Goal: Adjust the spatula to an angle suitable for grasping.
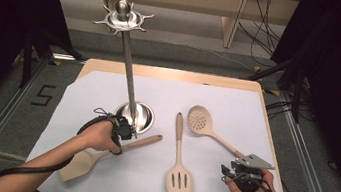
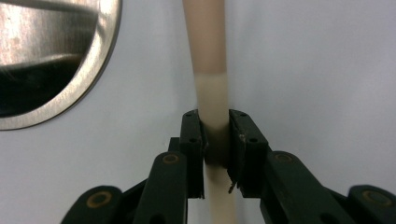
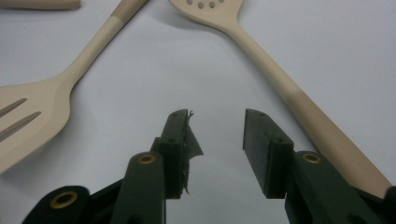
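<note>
The solid spatula [image 1: 99, 154] lies at the near left of the table, its handle [image 2: 211, 93] clamped between the 2 jaws of the left gripper [image 2: 215, 135], whose pads press on both sides of it just below the line where the pale shaft turns darker. The left gripper view gives that grip close up, with the handle running straight ahead from the jaws and the steel base [image 2: 51, 60] of the utensil stand off to their left; the high view instead shows the person's left hand [image 1: 99, 136] over the handle, the blade behind the hand, and the stand's pole [image 1: 128, 77] rising to a crown of hooks [image 1: 122, 17]. The right gripper [image 3: 215, 140] rests at the near right with its jaws apart and nothing between them; its own view shows the slotted turner [image 3: 42, 102] ahead to the left of the jaws and the perforated spoon [image 3: 280, 79] passing close by the right jaw. The table carries a white sheet [image 1: 237, 110] over a wooden top, standing on grey carpet between black curtains, with cables [image 1: 264, 23] on the floor behind.
</note>
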Motion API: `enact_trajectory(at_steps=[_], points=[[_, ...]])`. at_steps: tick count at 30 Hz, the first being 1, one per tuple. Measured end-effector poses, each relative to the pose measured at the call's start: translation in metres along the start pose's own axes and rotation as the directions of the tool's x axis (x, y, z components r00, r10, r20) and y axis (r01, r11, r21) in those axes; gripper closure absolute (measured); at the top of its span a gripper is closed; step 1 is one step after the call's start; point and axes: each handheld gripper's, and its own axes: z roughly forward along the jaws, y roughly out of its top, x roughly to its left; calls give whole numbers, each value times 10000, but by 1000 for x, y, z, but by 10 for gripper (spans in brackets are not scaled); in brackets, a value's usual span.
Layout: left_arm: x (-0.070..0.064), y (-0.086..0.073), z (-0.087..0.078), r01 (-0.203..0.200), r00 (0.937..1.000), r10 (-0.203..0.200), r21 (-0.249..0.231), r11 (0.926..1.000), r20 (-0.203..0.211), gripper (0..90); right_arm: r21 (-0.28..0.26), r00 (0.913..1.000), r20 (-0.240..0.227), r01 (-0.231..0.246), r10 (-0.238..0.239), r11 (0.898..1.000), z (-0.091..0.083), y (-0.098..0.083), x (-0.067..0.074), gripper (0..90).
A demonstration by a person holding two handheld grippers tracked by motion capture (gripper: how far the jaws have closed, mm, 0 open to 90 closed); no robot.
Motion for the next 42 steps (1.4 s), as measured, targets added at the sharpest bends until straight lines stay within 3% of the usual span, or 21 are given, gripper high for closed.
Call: enact_trajectory(at_steps=[2, 10, 12, 13, 14, 15, 16, 18, 20, 23, 24, 28, 30, 31, 33, 34, 35, 37, 38, 41, 42], points=[[-2, -2, 0, 175, 9997, -170, -263, 9995, 165, 773, -31, 9990, 56, 448, -447, 9990, 1, -1, -3, 617], [-7, -18, -16, 608, 9971, -664, -1353, 9889, -368, 778, -47, 9989, 89, 452, -451, 9990, 1, -1, -3, 617], [-8, -27, -27, 868, 9936, -1007, -2251, 9705, -510, 778, -276, 9968, -38, 799, -800, 9964, 2, -1, -5, 617], [-8, -27, -27, 868, 9936, -1007, -2251, 9705, -510, 778, -283, 9983, -46, 579, -581, 9979, 2, 0, -4, 617], [-10, -34, -38, 1052, 9892, -1286, -2708, 9569, -701, 779, -306, 9986, -48, 521, -523, 9982, 2, 0, -3, 617], [-10, -34, -38, 1052, 9892, -1286, -2708, 9569, -701, 779, -306, 9986, -48, 521, -523, 9982, 2, 0, -3, 617], [-11, -37, -41, 1176, 9870, -1447, -3005, 9465, -694, 779, -297, 9986, -44, 520, -521, 9982, 2, 0, -3, 617], [-14, -46, -47, 1816, 9691, -2326, -4005, 8981, -823, 779, -313, 9987, -28, 517, -518, 9982, 2, 0, -3, 617], [-14, -49, -49, 1823, 9680, -2366, -4137, 8920, -837, 779, -225, 9997, -66, 215, -216, 9995, 1, 1, -2, 617], [-15, -61, -57, 2374, 9504, -3055, -4990, 8334, -582, 778, 29, 9998, -39, 185, -185, 9998, 0, 0, -1, 617], [-15, -61, -57, 2374, 9504, -3055, -4990, 8334, -582, 779, -84, 10000, -25, -52, 52, 10000, 0, 1, 0, 617], [-16, -73, -63, 2832, 9279, -3711, -5796, 7641, -360, 779, -301, 9987, 3, 501, -501, 9983, 1, 0, -3, 617], [-17, -76, -65, 2859, 9285, -3706, -5916, 7538, -234, 779, -217, 9998, -12, 218, -219, 9995, 0, 1, -2, 617], [-18, -82, -67, 2838, 9266, -3755, -6149, 7358, -216, 779, -168, 9994, -15, 354, -355, 9992, 0, 0, -3, 617], [-18, -87, -69, 2803, 9273, -3739, -6295, 7247, -176, 779, -155, 9990, -22, 438, -438, 9989, 0, 0, -3, 617], [-17, -93, -71, 2792, 9253, -3791, -6589, 6985, -99, 779, -160, 9993, -20, 383, -384, 9991, 0, 0, -3, 617], [-17, -93, -71, 2792, 9253, -3791, -6589, 6985, -99, 779, -170, 9991, -54, 412, -413, 9990, 0, 0, -3, 617], [-17, -104, -74, 2924, 9148, -4039, -7011, 6504, 69, 779, -213, 9997, -66, 254, -255, 9995, 1, 1, -2, 617], [-17, -104, -74, 2924, 9148, -4039, -7011, 6504, 69, 779, -213, 9997, -66, 254, -255, 9995, 1, 1, -2, 617], [-20, -113, -81, 3001, 8958, -4444, -7493, 5904, 86, 779, -161, 9998, 24, 199, -198, 9997, 1, 0, -1, 617], [-20, -113, -81, 3001, 8958, -4444, -7493, 5904, 86, 779, -161, 9998, 24, 199, -198, 9997, 1, 0, -1, 617]])
